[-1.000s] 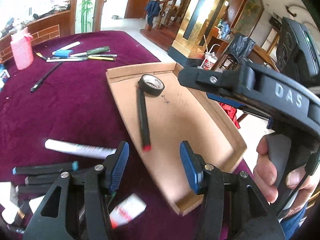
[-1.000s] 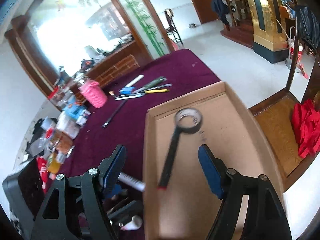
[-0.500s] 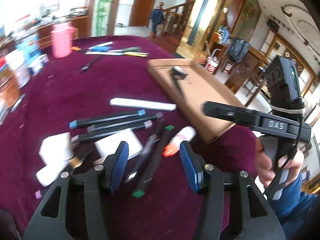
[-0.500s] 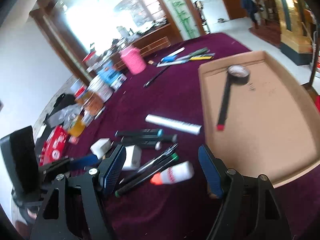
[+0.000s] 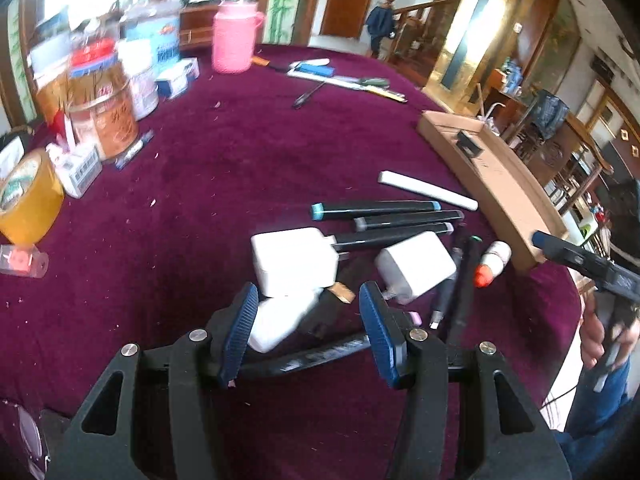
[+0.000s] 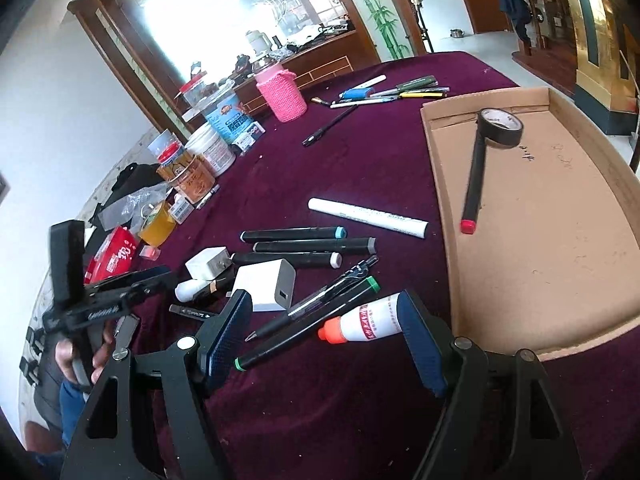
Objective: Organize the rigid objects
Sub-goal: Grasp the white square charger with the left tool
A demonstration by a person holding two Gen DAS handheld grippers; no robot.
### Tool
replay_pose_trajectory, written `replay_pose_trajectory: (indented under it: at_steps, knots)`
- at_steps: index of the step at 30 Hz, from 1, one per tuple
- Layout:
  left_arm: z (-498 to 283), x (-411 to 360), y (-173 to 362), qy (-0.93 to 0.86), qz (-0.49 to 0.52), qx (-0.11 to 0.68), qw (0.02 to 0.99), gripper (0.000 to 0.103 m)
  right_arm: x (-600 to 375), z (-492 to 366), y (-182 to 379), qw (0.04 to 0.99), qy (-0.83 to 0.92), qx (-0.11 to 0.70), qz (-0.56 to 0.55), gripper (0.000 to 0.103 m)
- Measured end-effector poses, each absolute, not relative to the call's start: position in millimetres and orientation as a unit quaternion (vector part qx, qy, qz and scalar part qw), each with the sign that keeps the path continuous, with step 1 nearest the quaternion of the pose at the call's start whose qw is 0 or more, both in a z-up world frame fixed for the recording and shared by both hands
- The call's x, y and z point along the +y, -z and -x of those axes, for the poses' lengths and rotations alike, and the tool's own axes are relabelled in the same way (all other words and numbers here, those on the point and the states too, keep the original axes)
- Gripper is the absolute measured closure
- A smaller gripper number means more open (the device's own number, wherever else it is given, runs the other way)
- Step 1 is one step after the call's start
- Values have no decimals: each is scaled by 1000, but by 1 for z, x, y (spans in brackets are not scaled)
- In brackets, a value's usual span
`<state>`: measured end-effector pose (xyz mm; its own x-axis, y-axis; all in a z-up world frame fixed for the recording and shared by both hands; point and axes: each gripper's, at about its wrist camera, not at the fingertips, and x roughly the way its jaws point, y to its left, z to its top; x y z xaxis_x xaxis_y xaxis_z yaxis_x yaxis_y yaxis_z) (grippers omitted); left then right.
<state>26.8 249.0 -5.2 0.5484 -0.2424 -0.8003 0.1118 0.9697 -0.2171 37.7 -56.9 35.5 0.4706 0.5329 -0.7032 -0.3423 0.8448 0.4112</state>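
The bench (image 6: 400, 160) is the biggest thing here, covered in a deep maroon cloth and strewn with clutter. At its right side lies a shallow cardboard tray (image 6: 560, 240), which holds a roll of black tape (image 6: 501, 126) at the far end and a black marker with a red cap (image 6: 474, 184) whose far end touches the roll.

Along the far left edge of the bench stand jars and tins (image 5: 106, 116), a pink knitted holder (image 6: 281, 96) and a roll of yellowish tape (image 5: 28, 196).

The left claw (image 5: 308, 332) is spread wide and grips nothing; it hangs low over two white charger blocks (image 5: 294, 262), with a smaller white piece (image 5: 276, 322) lying between its blue pads. The right claw (image 6: 324, 332) is also spread apart and empty, poised above a small white bottle with an orange cap (image 6: 366, 322), which lies just beside the near left corner of the tray, and a green-tipped marker (image 6: 308, 334) next to it.

On the cloth between the chargers and the tray lie three black markers (image 6: 296, 246) side by side, and just beyond them a white tube-shaped pen (image 6: 368, 218). Farther off, near the pink holder, a loose row of pens (image 6: 392, 92) sits well apart from the rest.
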Motion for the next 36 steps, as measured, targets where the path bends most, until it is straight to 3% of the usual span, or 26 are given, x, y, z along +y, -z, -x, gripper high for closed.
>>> replay_pose_trajectory:
  at_steps: [16, 28, 31, 36]
  knots:
    - [-65, 268, 30, 123, 120, 503, 847, 51, -54, -27, -33, 843, -269, 452, -113, 33]
    - [-39, 214, 11, 244, 40, 487, 838, 49, -54, -31, -22, 832, -270, 469, -119, 33]
    - [-49, 225, 8, 193, 28, 487, 851, 43, -55, -33, -19, 831, -267, 472, -123, 33]
    - [-69, 230, 18, 174, 14, 508, 843, 43, -56, -31, -19, 831, -270, 470, -121, 33]
